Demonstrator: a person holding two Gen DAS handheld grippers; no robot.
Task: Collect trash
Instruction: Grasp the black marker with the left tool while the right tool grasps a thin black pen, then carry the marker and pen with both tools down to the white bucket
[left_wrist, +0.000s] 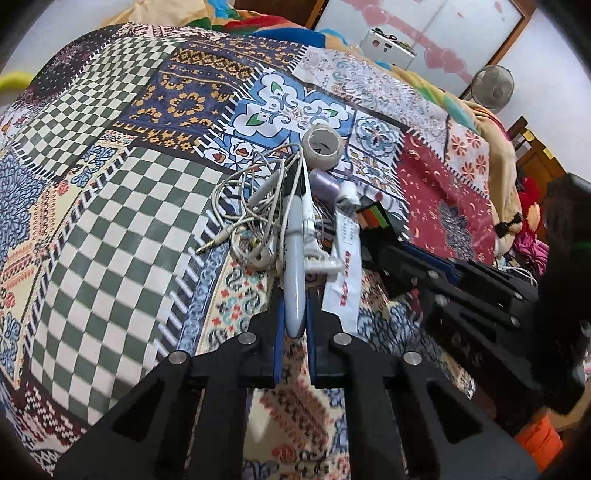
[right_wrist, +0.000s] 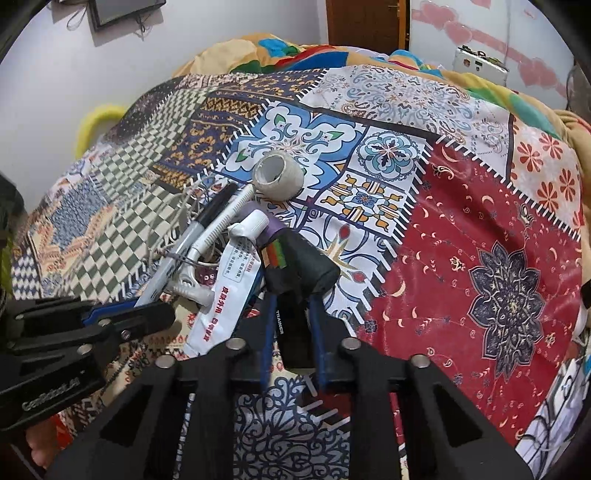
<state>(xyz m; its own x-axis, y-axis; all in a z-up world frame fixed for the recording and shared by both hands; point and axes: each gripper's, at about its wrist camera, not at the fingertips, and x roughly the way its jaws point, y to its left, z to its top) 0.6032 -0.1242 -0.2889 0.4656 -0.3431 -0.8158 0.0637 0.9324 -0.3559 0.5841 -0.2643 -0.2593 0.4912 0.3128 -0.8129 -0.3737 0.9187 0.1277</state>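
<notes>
A heap of small trash lies on the patchwork bedspread (left_wrist: 110, 221). My left gripper (left_wrist: 295, 325) is shut on the near end of a grey-blue marker pen (left_wrist: 295, 266), also seen as the marker pen (right_wrist: 173, 258) held by the left gripper (right_wrist: 147, 306). My right gripper (right_wrist: 293, 314) is shut on a black packet with coloured stripes (right_wrist: 303, 269); from the left wrist view it is the right gripper (left_wrist: 384, 251) at the black packet (left_wrist: 373, 218). Around them lie a tape roll (left_wrist: 322, 146) (right_wrist: 279, 175), tangled white earphones (left_wrist: 251, 206), a purple spool (left_wrist: 325, 184) and a white tube (right_wrist: 229, 295).
A crumpled colourful blanket (right_wrist: 295, 51) lies at the bed's far end, with a white box (left_wrist: 384, 46) beyond it. A fan (left_wrist: 493, 86) and clutter stand off the bed's right side. A yellow loop (right_wrist: 92, 122) shows at the left edge.
</notes>
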